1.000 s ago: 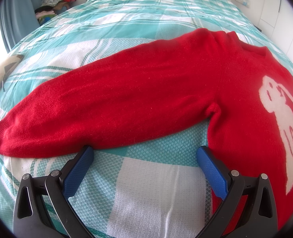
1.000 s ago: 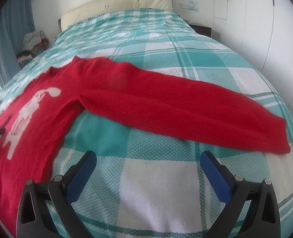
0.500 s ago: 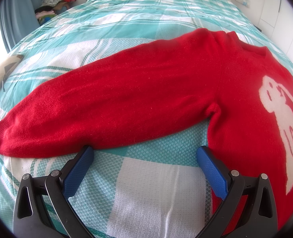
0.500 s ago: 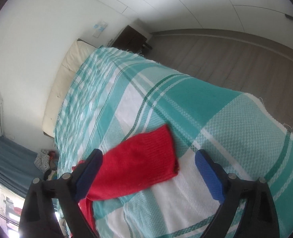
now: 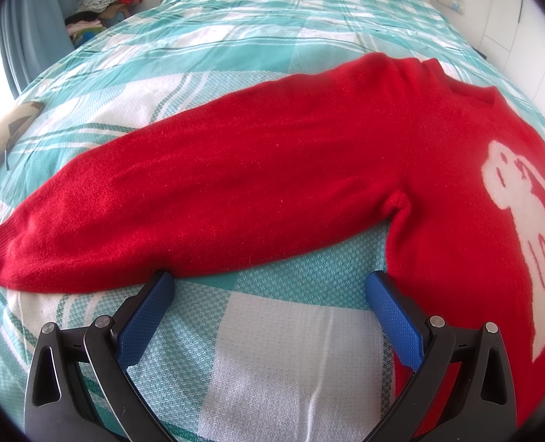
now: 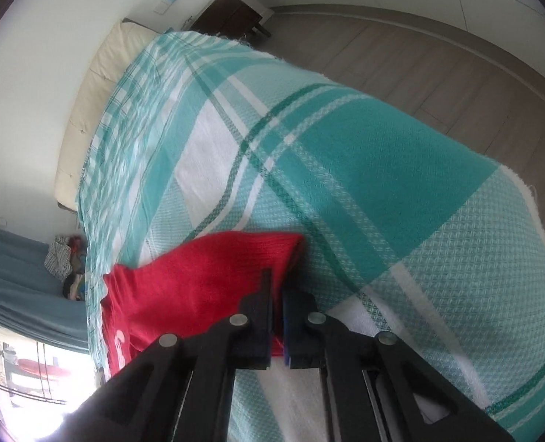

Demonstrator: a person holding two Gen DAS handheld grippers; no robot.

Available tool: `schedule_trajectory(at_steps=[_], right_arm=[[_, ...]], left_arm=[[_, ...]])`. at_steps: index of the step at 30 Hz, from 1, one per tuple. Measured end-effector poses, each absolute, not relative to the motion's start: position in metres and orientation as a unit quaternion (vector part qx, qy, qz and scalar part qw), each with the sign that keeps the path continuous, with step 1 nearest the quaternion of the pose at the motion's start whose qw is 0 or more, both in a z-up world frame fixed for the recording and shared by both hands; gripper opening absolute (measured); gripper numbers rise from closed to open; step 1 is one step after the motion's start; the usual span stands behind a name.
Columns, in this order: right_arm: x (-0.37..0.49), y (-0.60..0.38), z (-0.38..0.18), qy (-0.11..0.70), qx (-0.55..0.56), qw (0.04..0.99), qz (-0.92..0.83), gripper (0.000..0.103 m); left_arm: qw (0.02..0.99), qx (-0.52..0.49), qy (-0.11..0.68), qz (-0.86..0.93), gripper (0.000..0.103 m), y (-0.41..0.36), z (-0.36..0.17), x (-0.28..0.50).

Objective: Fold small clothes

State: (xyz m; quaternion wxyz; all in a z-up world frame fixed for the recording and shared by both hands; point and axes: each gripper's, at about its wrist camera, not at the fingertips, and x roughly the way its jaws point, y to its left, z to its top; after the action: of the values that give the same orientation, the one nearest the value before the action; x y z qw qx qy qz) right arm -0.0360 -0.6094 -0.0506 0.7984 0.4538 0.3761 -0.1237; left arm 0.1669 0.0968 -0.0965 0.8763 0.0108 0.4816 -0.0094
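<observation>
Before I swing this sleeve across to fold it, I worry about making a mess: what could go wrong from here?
The right hand-held gripper pinches only the cuff edge of the sweater, so the knit may slip out mid-swing. The left hand-held gripper hangs open above the bedspread, pinning nothing, so the whole sweater could drag. That cuff also lies near the bed's edge and might slide off.

Fuzzy matt knit sweater; woven waffle-textured bedspread; textured gripper pads.
</observation>
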Motion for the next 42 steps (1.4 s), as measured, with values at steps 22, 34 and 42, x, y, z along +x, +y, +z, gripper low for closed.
schedule_trajectory(at_steps=[22,34,42], right_arm=[[0.229,-0.162,0.056,0.452,0.225,0.827,0.246,0.007],[0.224,-0.169,-0.031,0.506,0.307,0.766,0.252,0.060],[0.186,-0.181,-0.060,0.523,0.240,0.783,0.234,0.060]], left_arm=[[0.877,0.008,0.480,-0.009,0.103,0.097,-0.095,0.169],[0.877,0.009,0.480,-0.008,0.103,0.097,-0.095,0.169],[0.878,0.008,0.479,-0.006,0.103,0.097,-0.095,0.170]])
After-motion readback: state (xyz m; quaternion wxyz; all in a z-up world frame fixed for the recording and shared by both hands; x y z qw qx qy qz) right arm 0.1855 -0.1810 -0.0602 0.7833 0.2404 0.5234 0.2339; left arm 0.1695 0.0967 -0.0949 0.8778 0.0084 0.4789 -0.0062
